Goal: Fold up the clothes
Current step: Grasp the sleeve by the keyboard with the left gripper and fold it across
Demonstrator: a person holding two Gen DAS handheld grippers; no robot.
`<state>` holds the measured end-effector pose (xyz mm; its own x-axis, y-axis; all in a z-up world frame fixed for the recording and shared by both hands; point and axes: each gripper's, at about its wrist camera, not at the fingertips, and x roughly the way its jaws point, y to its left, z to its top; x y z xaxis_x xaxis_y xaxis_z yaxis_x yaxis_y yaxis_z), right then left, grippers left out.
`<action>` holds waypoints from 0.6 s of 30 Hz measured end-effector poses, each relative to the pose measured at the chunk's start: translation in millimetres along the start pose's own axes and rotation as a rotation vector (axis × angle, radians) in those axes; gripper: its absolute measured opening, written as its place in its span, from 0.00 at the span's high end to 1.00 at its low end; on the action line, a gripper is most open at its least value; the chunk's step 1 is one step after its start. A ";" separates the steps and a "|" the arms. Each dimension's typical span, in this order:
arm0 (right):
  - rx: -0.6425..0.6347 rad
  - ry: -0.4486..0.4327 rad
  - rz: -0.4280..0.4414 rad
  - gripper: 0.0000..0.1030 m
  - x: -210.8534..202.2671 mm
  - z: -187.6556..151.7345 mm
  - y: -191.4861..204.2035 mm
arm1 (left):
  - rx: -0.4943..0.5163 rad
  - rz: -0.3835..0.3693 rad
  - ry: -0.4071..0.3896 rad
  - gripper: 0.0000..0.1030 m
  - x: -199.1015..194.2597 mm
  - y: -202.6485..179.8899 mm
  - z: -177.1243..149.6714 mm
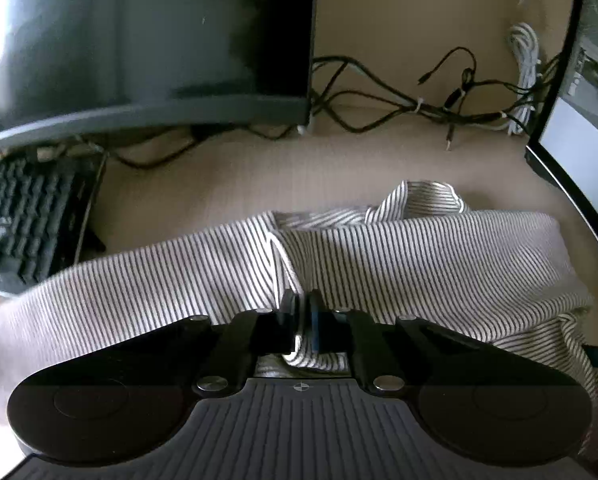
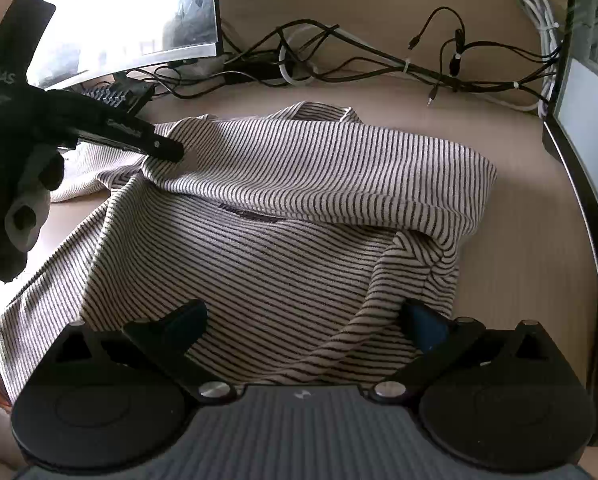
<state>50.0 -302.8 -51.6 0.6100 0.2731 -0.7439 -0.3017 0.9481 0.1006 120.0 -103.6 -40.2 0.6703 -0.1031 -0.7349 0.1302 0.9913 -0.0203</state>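
Here I see one striped shirt (image 2: 299, 168) on the desk (image 2: 519, 220): my left gripper (image 1: 301, 312) pinches its fold, my right gripper (image 2: 307, 320) gapes wide over it.

Both cams ride on the grippers, pitched down over the desk (image 1: 379, 156), facing the back wall. Left wrist view sits very close on the striped shirt (image 1: 379, 264); right wrist view sits slightly further back. Shared: shirt, cable tangle (image 2: 379, 60), right-hand monitor (image 2: 587, 92).
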 end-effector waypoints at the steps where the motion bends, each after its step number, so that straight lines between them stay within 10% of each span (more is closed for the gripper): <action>1: 0.003 -0.002 0.001 0.00 -0.6 -0.4 0.0 | 0.009 0.003 -0.010 0.93 -2.0 0.1 0.8; 11: -0.001 -0.016 -0.020 0.00 -1.9 -5.5 3.5 | 0.138 0.041 -0.169 0.93 -17.2 -8.2 17.9; 18: 0.055 -0.018 0.001 0.00 -4.8 -2.7 -3.4 | 0.009 0.098 -0.007 0.83 12.6 20.7 12.1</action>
<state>46.2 -307.7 -50.2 0.6226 0.2765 -0.7320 -0.2616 0.9552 0.1383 140.0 -85.4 -41.7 0.6853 -0.0059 -0.7282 0.0700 0.9959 0.0579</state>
